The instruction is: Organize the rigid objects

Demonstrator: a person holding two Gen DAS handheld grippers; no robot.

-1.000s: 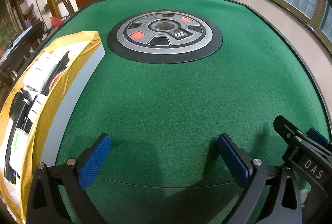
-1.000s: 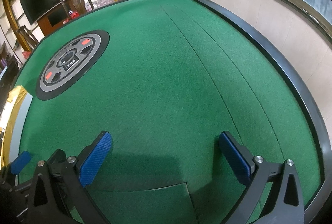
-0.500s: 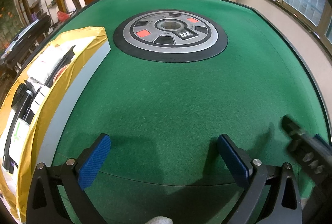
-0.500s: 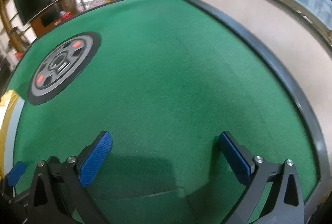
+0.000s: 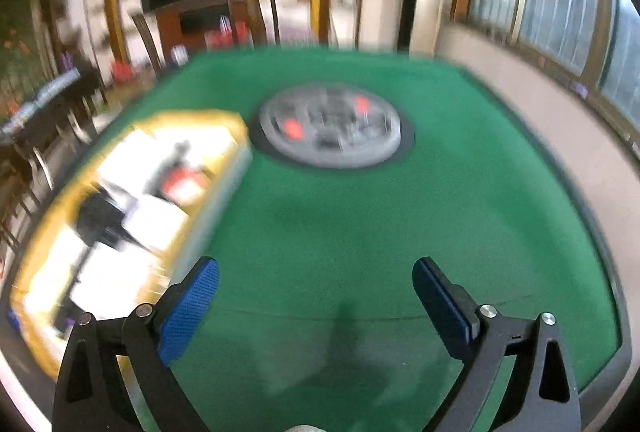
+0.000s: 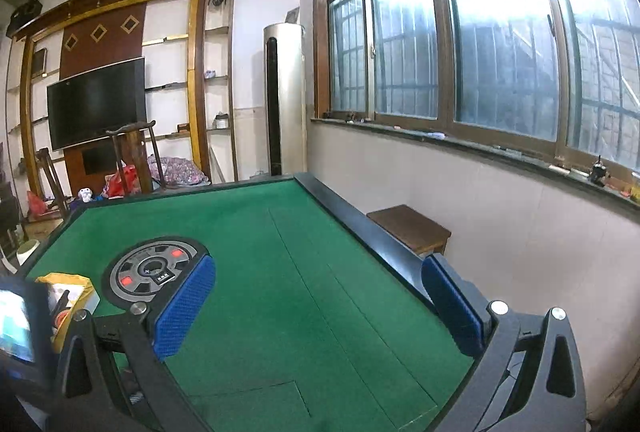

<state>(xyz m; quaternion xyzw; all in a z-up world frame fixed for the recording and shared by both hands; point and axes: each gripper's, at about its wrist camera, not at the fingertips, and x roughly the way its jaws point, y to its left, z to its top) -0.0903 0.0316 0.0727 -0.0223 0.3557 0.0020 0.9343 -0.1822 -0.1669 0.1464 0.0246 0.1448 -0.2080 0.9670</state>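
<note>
Ahead of your left tool (image 5: 316,286) the green desk (image 5: 360,224) lies bare, so you have open room straight forward. On your left the gold-edged box (image 5: 120,208) stands just beside the tool's left finger and blocks that side; its contents are too blurred to tell apart. Farther ahead the round grey centre panel (image 5: 330,130) sits in the felt, near the box's far corner.

Your right tool (image 6: 318,306) hangs above the desk with clear felt below it. The raised black rim (image 6: 360,228) runs along your right, with a wooden stool (image 6: 408,228) and the wall beyond it. A small screen (image 6: 16,328) crowds your lower left.
</note>
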